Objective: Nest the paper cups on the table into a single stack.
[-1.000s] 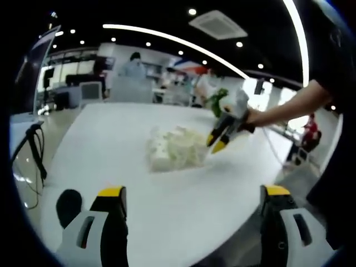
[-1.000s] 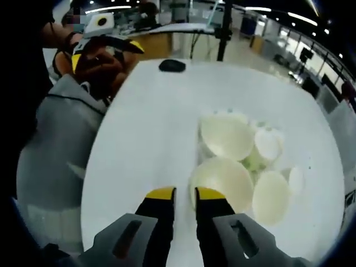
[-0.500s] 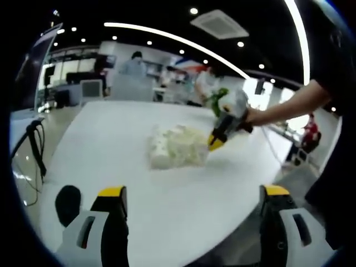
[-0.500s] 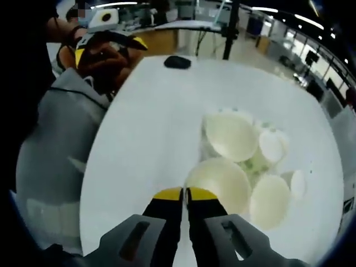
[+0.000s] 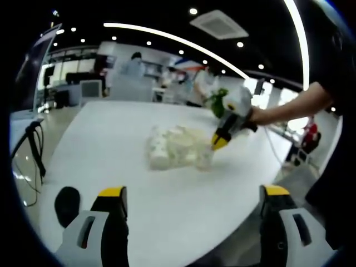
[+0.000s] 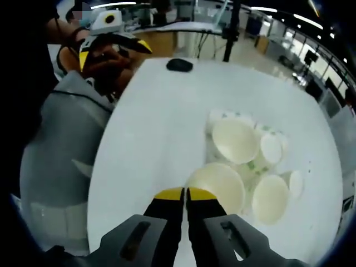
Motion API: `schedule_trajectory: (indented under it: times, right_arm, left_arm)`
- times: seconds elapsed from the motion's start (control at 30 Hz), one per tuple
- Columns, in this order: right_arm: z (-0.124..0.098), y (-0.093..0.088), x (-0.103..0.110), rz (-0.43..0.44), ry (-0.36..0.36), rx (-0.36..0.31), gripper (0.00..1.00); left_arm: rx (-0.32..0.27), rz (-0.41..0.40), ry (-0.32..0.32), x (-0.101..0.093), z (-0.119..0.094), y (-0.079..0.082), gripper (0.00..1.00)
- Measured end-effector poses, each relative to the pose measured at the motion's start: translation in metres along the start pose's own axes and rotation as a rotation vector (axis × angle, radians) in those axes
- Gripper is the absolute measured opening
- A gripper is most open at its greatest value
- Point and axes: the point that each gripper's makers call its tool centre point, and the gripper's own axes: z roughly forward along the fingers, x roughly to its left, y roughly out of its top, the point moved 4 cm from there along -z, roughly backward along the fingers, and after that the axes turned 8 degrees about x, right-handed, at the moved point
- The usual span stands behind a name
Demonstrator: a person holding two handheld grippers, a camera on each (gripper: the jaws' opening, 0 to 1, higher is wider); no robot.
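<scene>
Paper cups (image 6: 239,153) clustered on the white table (image 6: 150,122), toward its right half in the right gripper view, mouths open to the camera, green marks on some walls. Nearest cup (image 6: 218,186) gripped at its rim by the right gripper (image 6: 184,194), yellow tips pressed together on the near edge. Compared with one second ago, jaws now closed where a gap stood before, and the gripped cup pulled a little away from the cluster; in the left gripper view this cup (image 5: 203,158) now apart at the right edge of the pile (image 5: 172,147), under the right gripper (image 5: 219,143).

Beyond the cups, a dark flat object (image 6: 179,65) near the far table edge. Background: office desks, ceiling lights, people standing far off, blurred.

Left gripper (image 5: 192,194) held low at the near table edge, well apart from the cups, jaws spread wide with nothing between. Same gripper (image 6: 114,44) seen top left in the right gripper view, held in a person's hand (image 6: 108,67). Person's forearm (image 5: 289,108) reaching in from the right, the right gripper tilted down to the cup.
</scene>
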Motion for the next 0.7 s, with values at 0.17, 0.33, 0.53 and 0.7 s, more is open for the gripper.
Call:
schedule_trajectory:
  times: [0.17, 0.33, 0.53, 0.7]
  right_arm:
    - [-0.006, 0.002, 0.011, 0.006, -0.002, -0.018, 0.0]
    - [-0.013, 0.01, 0.035, -0.045, -0.014, -0.03, 0.0]
    - [-0.009, 0.018, 0.063, -0.091, -0.008, -0.046, 0.0]
    - [-0.003, 0.02, 0.077, -0.114, 0.019, -0.038, 0.0]
  left_arm:
    - [-0.003, -0.001, -0.002, -0.001, 0.0, 0.0, 1.0]
    - [-0.009, -0.005, -0.011, -0.004, 0.001, 0.0, 0.99]
    - [-0.011, -0.003, -0.015, -0.004, 0.003, 0.001, 1.0]
    - [0.001, 0.008, -0.023, -0.004, 0.001, 0.001, 1.0]
